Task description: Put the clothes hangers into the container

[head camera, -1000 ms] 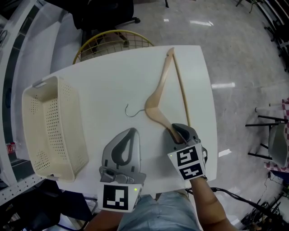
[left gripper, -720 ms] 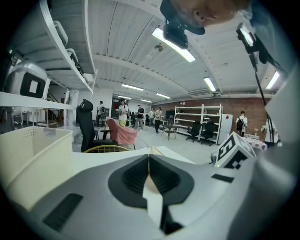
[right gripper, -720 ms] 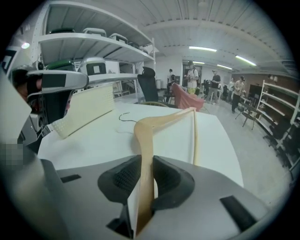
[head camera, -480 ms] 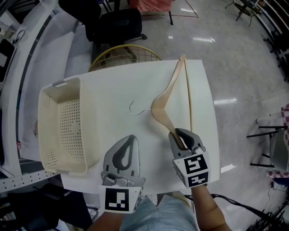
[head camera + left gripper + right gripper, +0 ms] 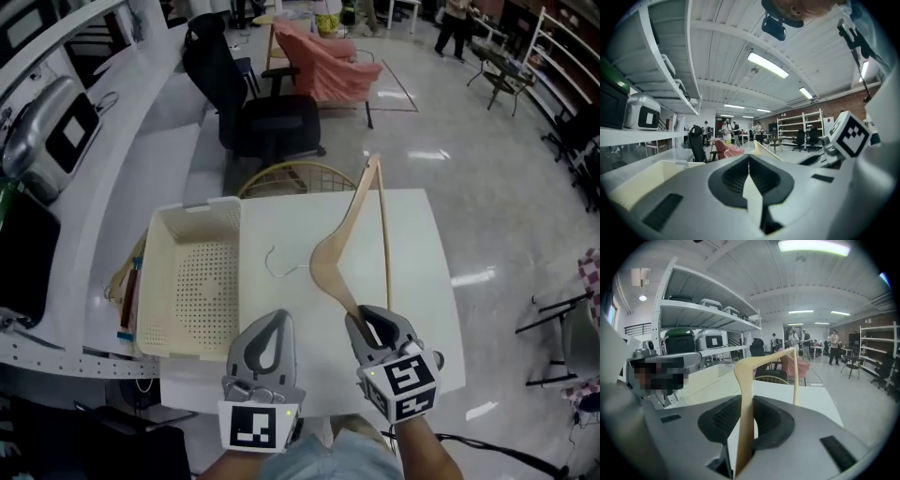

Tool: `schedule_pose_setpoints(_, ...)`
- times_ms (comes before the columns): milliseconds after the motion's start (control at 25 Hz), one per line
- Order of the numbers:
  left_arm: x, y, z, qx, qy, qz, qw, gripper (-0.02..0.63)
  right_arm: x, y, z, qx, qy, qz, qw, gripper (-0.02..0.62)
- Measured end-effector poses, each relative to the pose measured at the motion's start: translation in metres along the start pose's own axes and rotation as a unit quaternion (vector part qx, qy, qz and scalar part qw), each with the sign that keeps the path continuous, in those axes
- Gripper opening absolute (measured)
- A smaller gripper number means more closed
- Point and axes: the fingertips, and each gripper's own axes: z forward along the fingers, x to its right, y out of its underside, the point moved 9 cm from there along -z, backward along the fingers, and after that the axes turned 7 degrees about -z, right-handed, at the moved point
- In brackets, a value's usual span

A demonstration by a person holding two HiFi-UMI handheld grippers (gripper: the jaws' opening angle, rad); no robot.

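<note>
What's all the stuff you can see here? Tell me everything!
hanger: one, pale wood with a silver hook, one end clamped in the right tool, over the table
basket: one, cream with little holes, empty, on the table's left side
table: one, white, in front of the person
wire frame: one, yellow, just past the table's far edge
office chair: one, black, behind the wire frame
covered chair: one, pinkish red, farther back
left tool: one, grey, shut, holding nothing, near table edge
right tool: one, grey, shut on the hanger
</note>
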Motion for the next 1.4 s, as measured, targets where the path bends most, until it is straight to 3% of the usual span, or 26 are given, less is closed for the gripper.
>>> schedule_pose_setpoints(480, -0.053, -0.026, -0.113, 0.067, -0.007, 0.019, 0.9976, 0.012, -0.128, -0.047, -0.031, 0.056, -0.013, -0.034, 0.998, 0.086)
schedule_pose_setpoints(720, -0.063, -0.028, -0.155, 0.075, -0.005, 0.021, 0.997, 0.011, -0.172, -0.054, -0.044, 0.064, -0.022, -0.036, 0.997, 0.086)
schedule_pose_setpoints(1000, -0.064, -0.033, -0.162, 0.081, -0.027, 0.022, 0.9961, 0.012, -0.18, -0.058, -0.042, 0.063, -0.047, -0.044, 0.996, 0.086)
schedule_pose_setpoints(1400, -0.048, -0.025, -0.139, 0.055, -0.067, 0.027, 0.9959, 0.012, -0.145, -0.049, -0.025, 0.057, -0.083, -0.038, 0.994, 0.086)
